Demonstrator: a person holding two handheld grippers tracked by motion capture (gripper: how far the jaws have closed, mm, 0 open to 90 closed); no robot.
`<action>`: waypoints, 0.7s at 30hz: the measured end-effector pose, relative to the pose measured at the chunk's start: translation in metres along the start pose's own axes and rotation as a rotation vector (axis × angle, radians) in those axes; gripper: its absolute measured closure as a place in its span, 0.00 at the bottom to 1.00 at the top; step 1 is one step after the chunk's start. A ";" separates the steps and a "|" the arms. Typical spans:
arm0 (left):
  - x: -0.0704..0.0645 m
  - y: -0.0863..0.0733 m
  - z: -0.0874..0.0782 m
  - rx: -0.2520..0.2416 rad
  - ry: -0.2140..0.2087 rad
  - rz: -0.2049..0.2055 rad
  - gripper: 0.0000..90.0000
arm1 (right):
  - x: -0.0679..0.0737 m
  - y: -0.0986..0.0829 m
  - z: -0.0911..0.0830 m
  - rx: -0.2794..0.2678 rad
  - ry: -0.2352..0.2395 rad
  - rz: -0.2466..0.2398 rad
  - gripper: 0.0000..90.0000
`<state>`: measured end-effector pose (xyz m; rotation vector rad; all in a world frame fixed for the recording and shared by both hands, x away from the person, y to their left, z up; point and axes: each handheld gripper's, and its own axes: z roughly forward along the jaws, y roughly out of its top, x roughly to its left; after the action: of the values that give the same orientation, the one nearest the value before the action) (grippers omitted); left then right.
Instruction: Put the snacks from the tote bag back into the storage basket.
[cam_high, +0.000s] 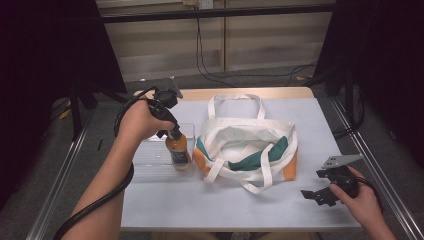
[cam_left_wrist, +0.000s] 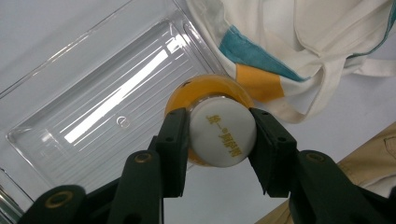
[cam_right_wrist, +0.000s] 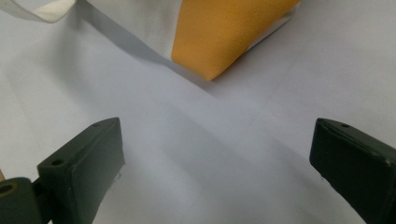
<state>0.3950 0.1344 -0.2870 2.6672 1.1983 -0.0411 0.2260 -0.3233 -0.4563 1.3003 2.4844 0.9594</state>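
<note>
A: Starting at our left gripper (cam_left_wrist: 219, 137): its black fingers (cam_left_wrist: 173, 140) are clamped on the white round printed cap (cam_left_wrist: 223, 133) of the small plastic bottle of amber drink (cam_high: 178, 149), one on each side.

B: And the bottle stands upright at the near right corner of the clear ribbed plastic tray (cam_left_wrist: 93, 98), just beside the cream canvas tote bag with teal and orange panels (cam_high: 247, 145).

A: We judge the step to be carrying the bottle, probably between tray and bag. To do it well we keep the grasp square on the cap, lift straight, and clear the tray wall before swinging sideways.

B: Our right gripper (cam_high: 320, 194) rests low over the pale grey surface (cam_high: 225, 200) near the bag's orange corner (cam_right_wrist: 224, 35), fingers spread wide with nothing between them. It could hold the bag's mouth apart.

A: What we cannot make out: the bottle's label, the small print on the cap, and whether the bottle's base touches the tray floor or hangs just above it. The bag's inside is mostly folded out of sight.
</note>
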 end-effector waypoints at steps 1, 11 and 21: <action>0.000 0.000 0.001 -0.001 -0.002 -0.004 0.66 | 0.000 0.000 0.000 0.001 -0.002 0.000 0.03; 0.000 -0.004 0.001 -0.003 -0.003 0.000 0.66 | 0.002 0.000 0.000 0.012 -0.006 0.001 0.03; 0.004 -0.006 0.007 0.001 -0.011 -0.007 0.66 | 0.002 0.001 0.002 0.010 -0.006 0.004 0.03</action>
<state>0.3937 0.1401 -0.2955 2.6609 1.2045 -0.0571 0.2262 -0.3208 -0.4572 1.3090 2.4862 0.9442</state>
